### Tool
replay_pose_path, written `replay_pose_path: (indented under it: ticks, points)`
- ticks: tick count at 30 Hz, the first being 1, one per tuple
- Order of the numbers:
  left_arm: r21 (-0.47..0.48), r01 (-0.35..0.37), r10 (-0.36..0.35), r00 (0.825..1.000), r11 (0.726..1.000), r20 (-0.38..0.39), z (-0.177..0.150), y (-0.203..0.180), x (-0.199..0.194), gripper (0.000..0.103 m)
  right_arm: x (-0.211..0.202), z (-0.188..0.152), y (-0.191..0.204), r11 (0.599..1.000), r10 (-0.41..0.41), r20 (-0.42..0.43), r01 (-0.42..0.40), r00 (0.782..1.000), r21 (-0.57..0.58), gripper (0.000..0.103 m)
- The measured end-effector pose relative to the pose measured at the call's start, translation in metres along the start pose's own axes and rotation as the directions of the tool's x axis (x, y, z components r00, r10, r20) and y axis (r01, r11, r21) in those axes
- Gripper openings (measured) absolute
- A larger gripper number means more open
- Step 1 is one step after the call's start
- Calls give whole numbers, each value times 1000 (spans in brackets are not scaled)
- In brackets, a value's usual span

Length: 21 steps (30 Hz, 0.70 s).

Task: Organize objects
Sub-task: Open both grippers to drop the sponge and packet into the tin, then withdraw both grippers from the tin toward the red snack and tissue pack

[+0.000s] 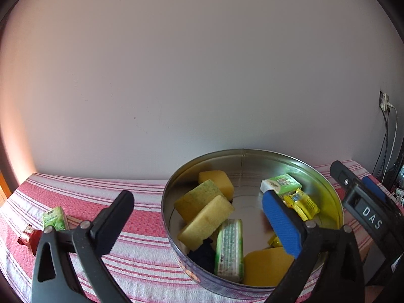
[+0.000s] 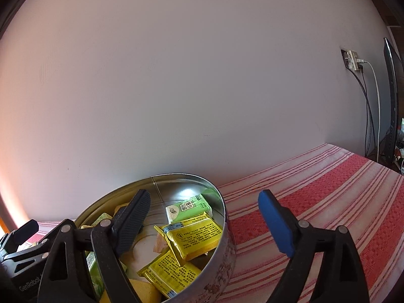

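While both grippers, left gripper [image 1: 199,217] and right gripper [image 2: 204,217], are gaping wide and empty, the round tin [image 1: 328,176] is holding four sponges, three tissue packs, two yellow packets; only the left view is showing the outside tissue pack [image 1: 54,218].

Both wrist views close, angled downward toward the wall, sharing the round tin [image 1: 252,156] [image 2: 222,202]

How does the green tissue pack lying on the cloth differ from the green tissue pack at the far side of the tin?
The green pack on the cloth stands outside the round tin, upright on its end; the green pack in the tin lies inside, against the far wall. The outside one has a red packet beside it; the inside one touches yellow packets. Both look like the same green-and-white wrapper.
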<state>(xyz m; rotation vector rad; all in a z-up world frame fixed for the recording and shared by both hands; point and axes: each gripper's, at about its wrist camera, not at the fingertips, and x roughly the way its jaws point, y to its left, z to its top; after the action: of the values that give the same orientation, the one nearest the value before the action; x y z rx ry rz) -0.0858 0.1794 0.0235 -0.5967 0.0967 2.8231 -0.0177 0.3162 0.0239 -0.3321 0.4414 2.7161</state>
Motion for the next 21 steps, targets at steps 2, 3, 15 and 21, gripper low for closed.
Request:
replay_pose_path:
  ticks: [2, 3, 15, 21]
  points:
    - [10, -26, 26, 1000, 1000, 9, 2, 10, -7, 103, -3, 1, 2, 1000, 3, 3, -3, 1000, 15, 89]
    - [8, -41, 41, 999, 999, 17, -1, 16, -15, 103, -4, 0, 3, 1000, 8, 3, -9, 1000, 20, 89]
    - [15, -234, 232, 970, 972, 68, -27, 99, -59, 103, -52, -17, 42, 996, 70, 159, -60, 985, -66, 89]
    - [18, -263, 262, 963, 965, 60, -39, 132, -80, 103, -63, -23, 56, 995, 56, 148, -43, 987, -88, 89]
